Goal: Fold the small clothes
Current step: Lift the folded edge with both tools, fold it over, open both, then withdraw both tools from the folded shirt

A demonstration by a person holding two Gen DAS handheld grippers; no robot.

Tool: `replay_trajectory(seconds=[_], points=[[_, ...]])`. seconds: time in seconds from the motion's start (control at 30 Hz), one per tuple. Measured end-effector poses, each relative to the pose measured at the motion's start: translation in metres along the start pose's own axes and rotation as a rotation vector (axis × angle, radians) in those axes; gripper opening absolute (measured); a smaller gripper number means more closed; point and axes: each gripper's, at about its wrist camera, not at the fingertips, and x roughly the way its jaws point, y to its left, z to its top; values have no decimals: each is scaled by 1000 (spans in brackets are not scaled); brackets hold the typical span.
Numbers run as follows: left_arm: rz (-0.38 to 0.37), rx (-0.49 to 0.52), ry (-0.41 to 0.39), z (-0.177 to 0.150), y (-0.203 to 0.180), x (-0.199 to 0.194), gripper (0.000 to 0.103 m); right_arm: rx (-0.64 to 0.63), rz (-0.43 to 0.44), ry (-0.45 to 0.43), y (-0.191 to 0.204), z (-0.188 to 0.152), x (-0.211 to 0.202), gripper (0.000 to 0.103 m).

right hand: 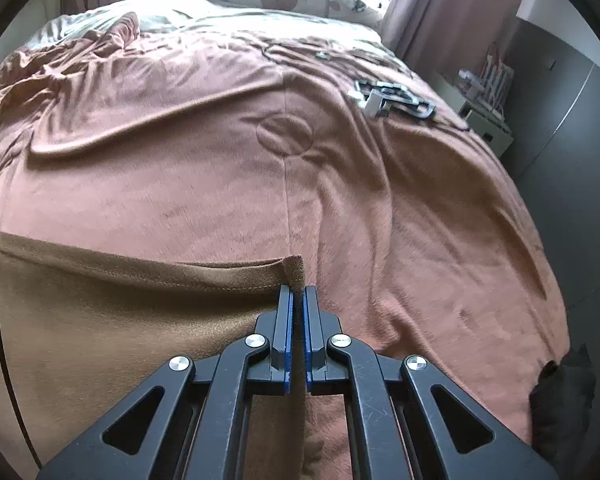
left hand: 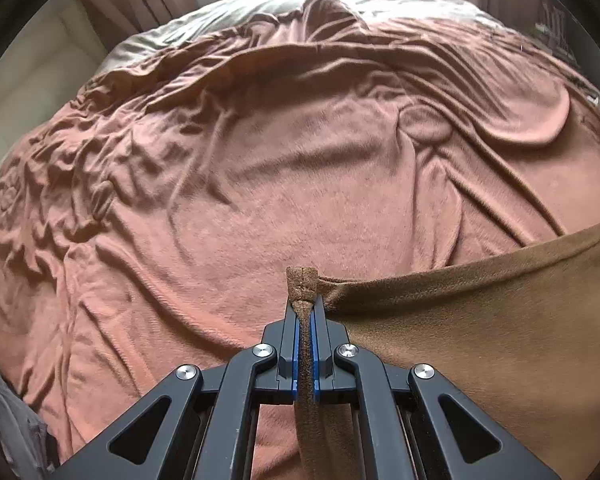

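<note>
Stretching over the pink bedspread (left hand: 260, 184), the brown garment (left hand: 480, 340) hangs taut at 3 o'clock of your left gripper (left hand: 305, 312); your right gripper (right hand: 297, 300) also pinches a corner, barely, so it may slip.

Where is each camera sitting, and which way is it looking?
Left wrist: sits on the left gripper, looking forward along it over the pink blanket; the gripper pinches the brown cloth.
Right wrist: sits on the right gripper, looking up the bed; it pinches the cloth's other corner.
Both show the same cloth and blanket.
</note>
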Motion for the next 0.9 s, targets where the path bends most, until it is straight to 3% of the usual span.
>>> replay_trajectory(seconds=[0.1, 0.23, 0.3, 0.37, 0.43, 0.5, 0.9], points=[[-6, -1, 77, -2, -3, 18, 9, 12, 41, 63, -2, 2, 15, 1], [-9, -28, 69, -4, -2, 11, 13, 54, 85, 59, -13, 5, 9, 4], [-22, -56, 66, -9, 2, 0, 17, 107, 93, 48, -24, 0, -1, 16], [-30, -73, 54, -16, 5, -11, 30, 149, 131, 33, -33, -5, -11, 54], [-42, -86, 31, -25, 7, -26, 55, 183, 156, 7, -42, -12, -26, 64], [-49, -95, 12, -37, 9, -40, 62, 197, 180, -4, -46, -20, -39, 64], [-131, -117, 6, -110, 16, -96, 62, 177, 281, -19, -61, -87, -129, 64]])
